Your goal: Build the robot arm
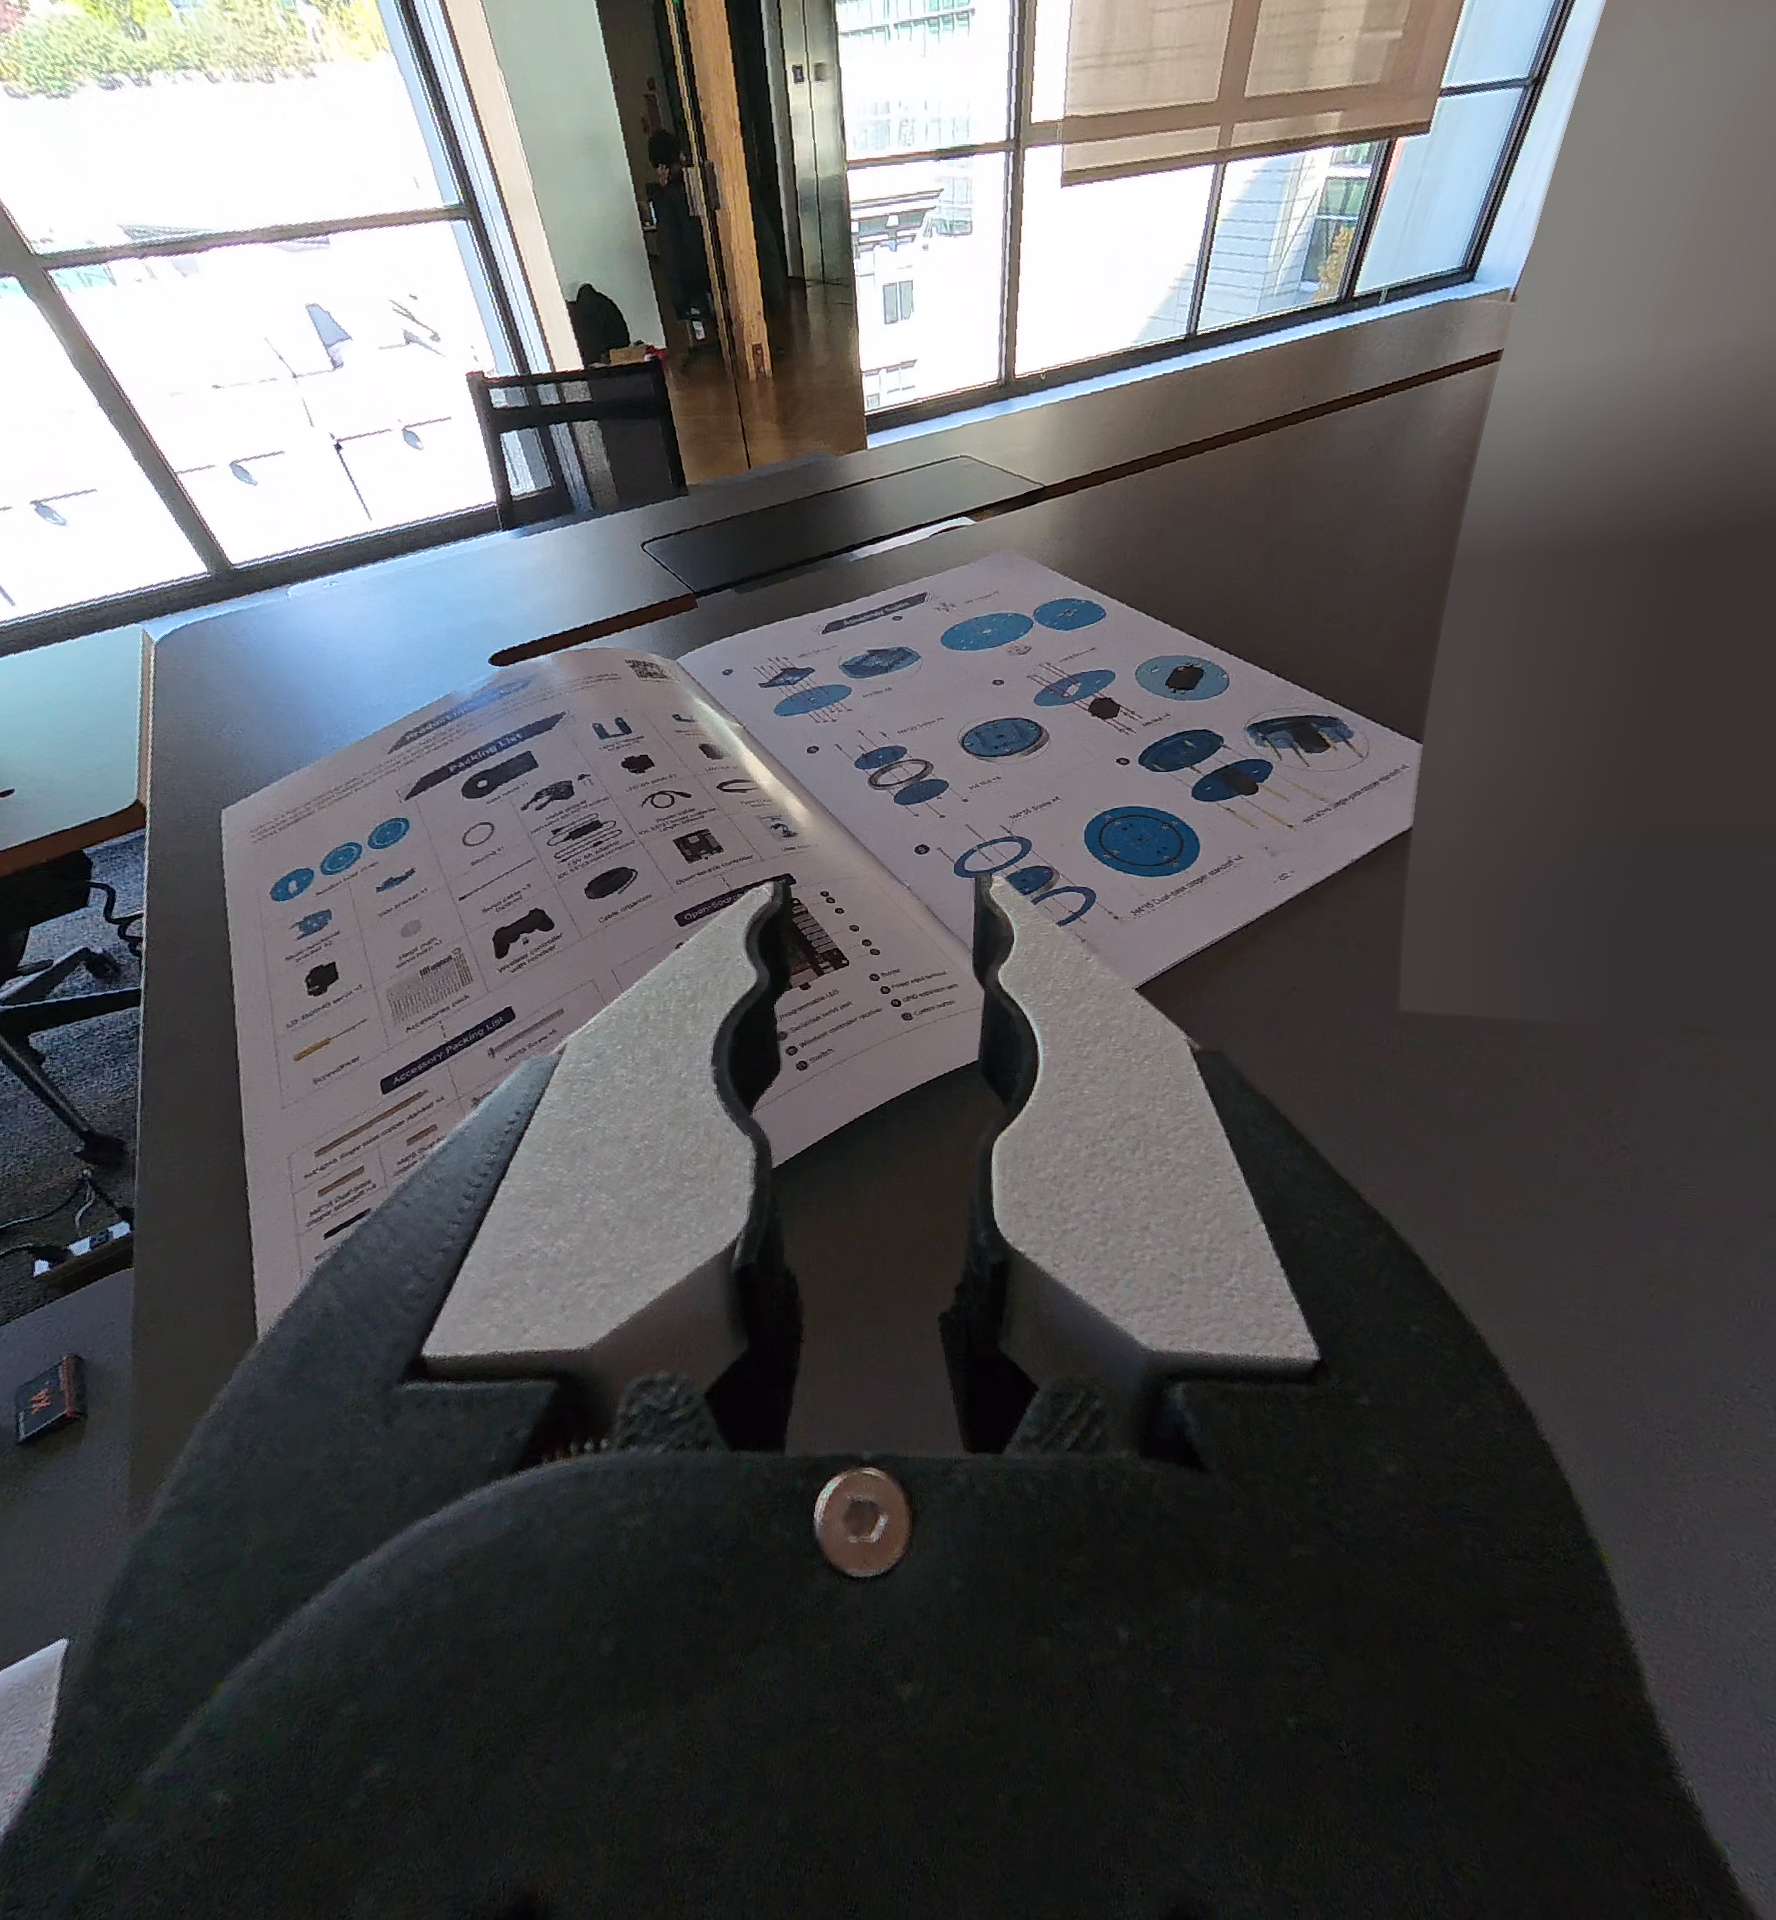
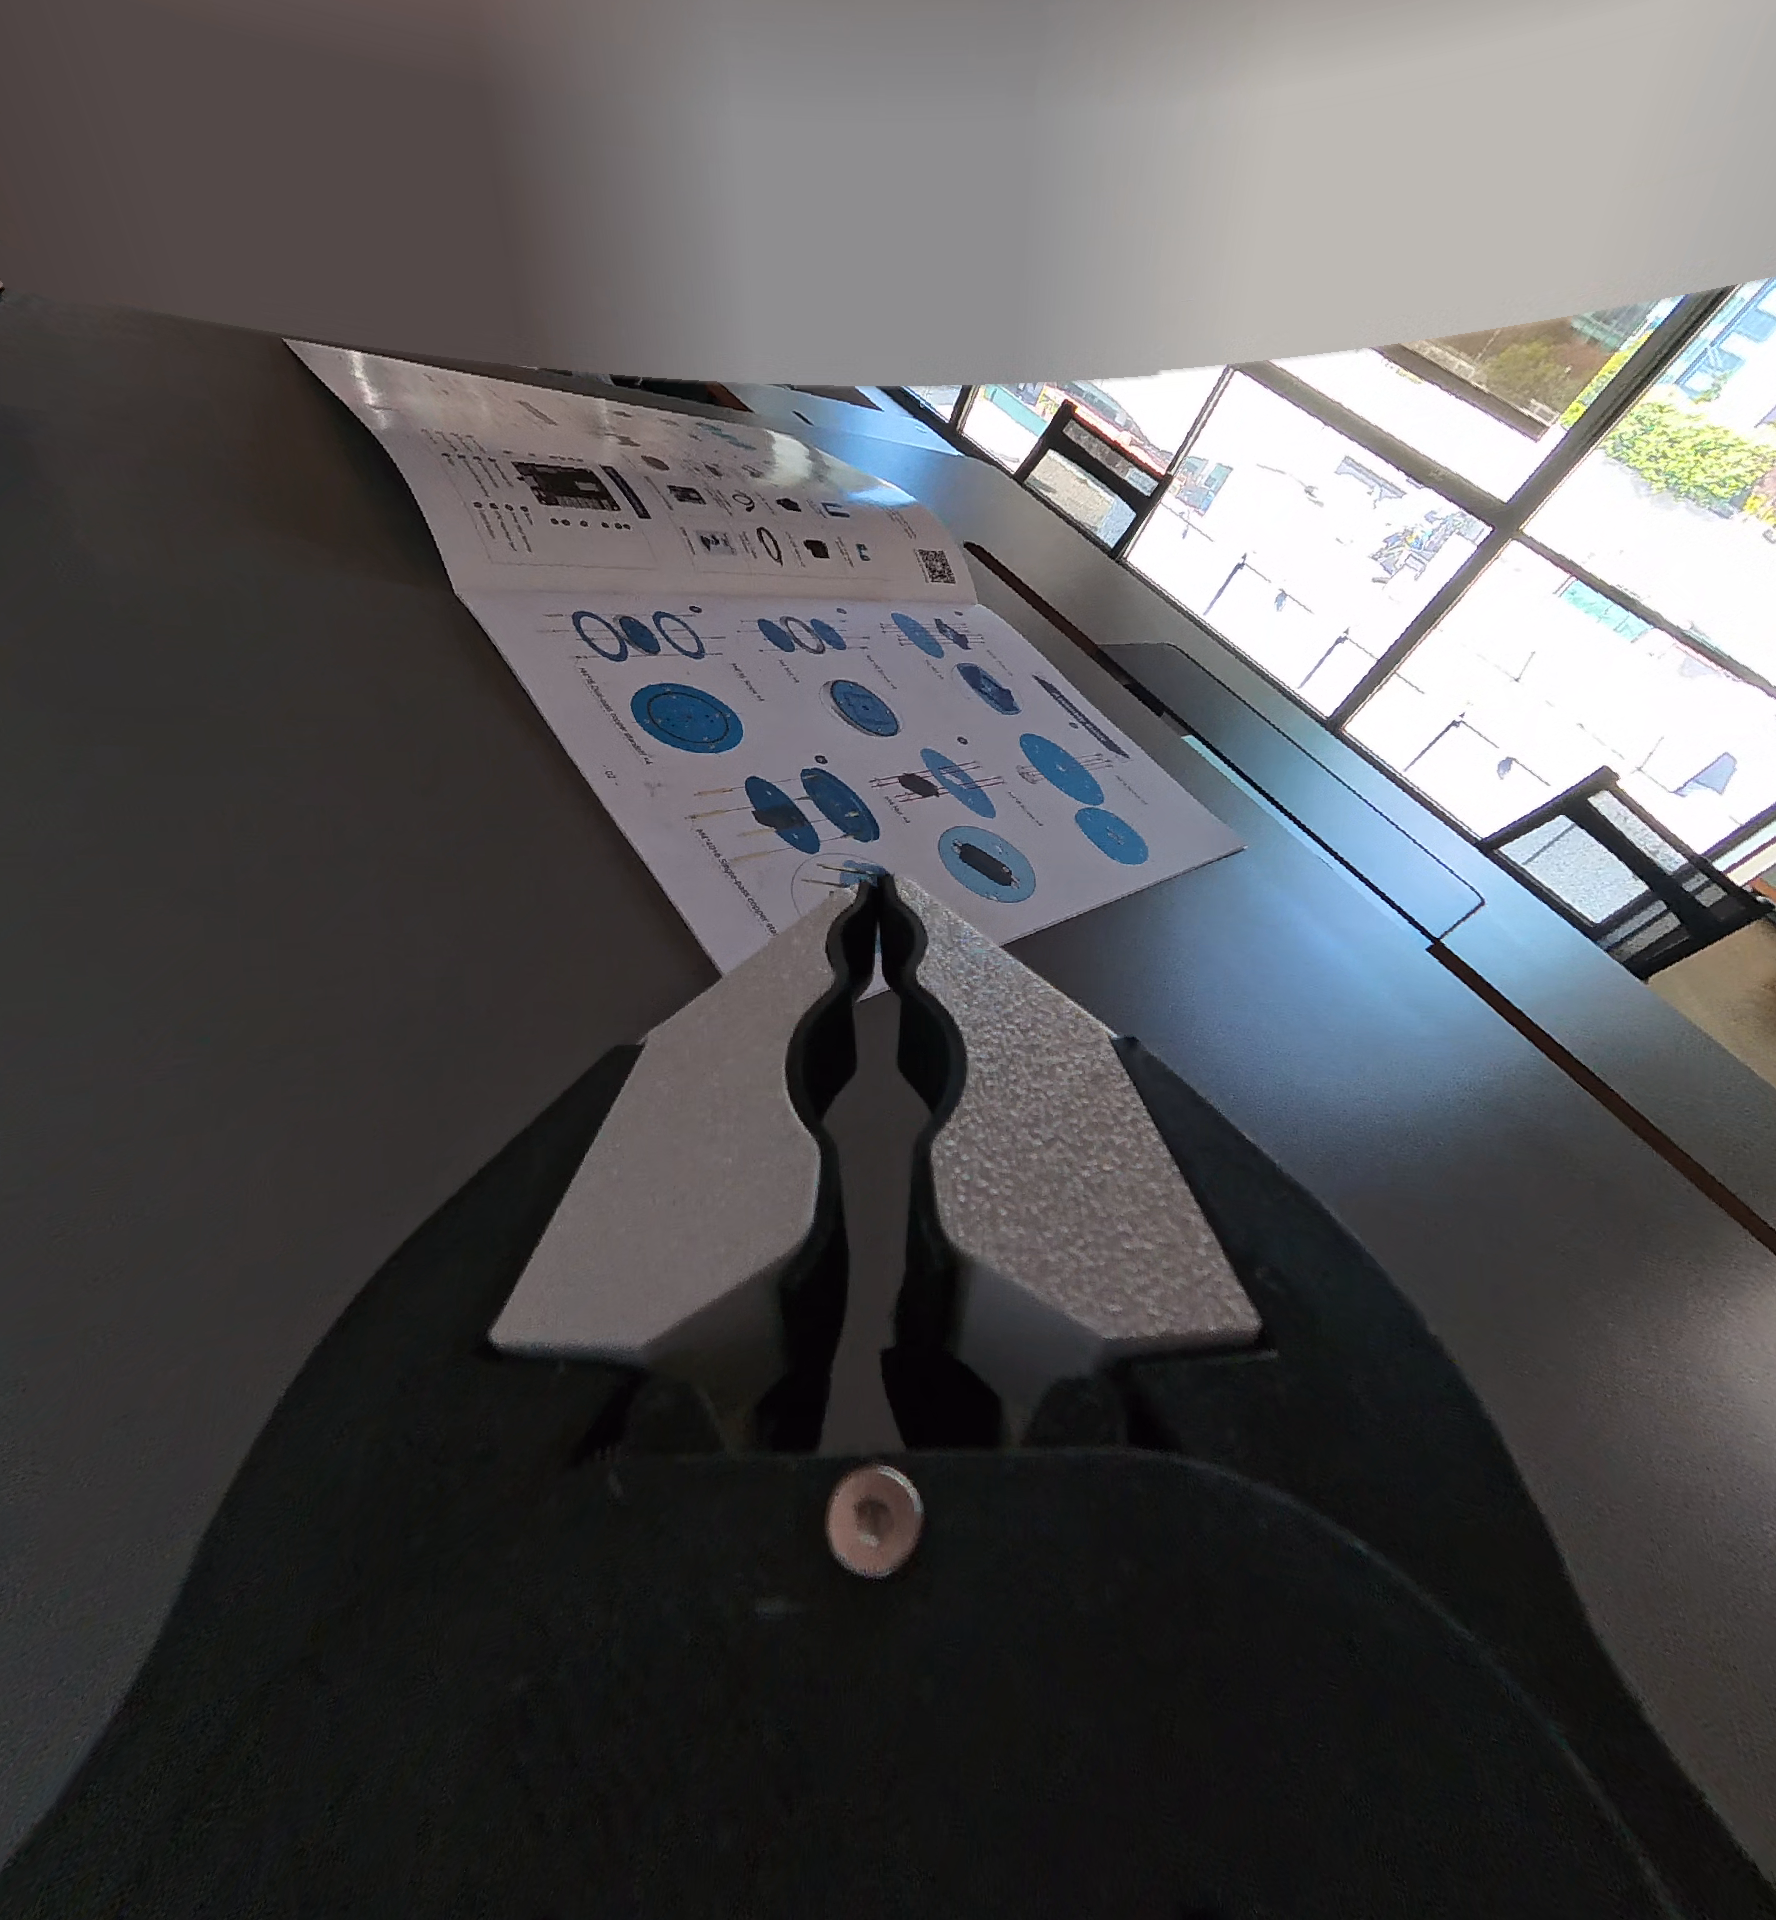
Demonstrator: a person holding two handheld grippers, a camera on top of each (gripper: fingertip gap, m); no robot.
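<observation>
The open booklet (image 1: 822, 831) lies flat on the dark table (image 1: 1279, 1195), low enough for a tool to pass over it; bare table surface runs on its near and right sides. The left tool (image 1: 879, 894) hangs above the booklet's near edge, tips apart; the right tool (image 2: 876, 891), tips together, sits at the booklet's outer corner. Small dark packets (image 1: 48, 1397) lie well apart at the far left; a chair (image 1: 577, 436) stands beyond the table's far edge.

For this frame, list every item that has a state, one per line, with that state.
left gripper: open, empty, above the booklet's near edge.
right gripper: shut, tips at the booklet's near edge; contact unclear.
booklet: open, lying flat on the table, pages up.
table: dark, bearing the booklet.
roller blind: partly lowered over the window.
</observation>
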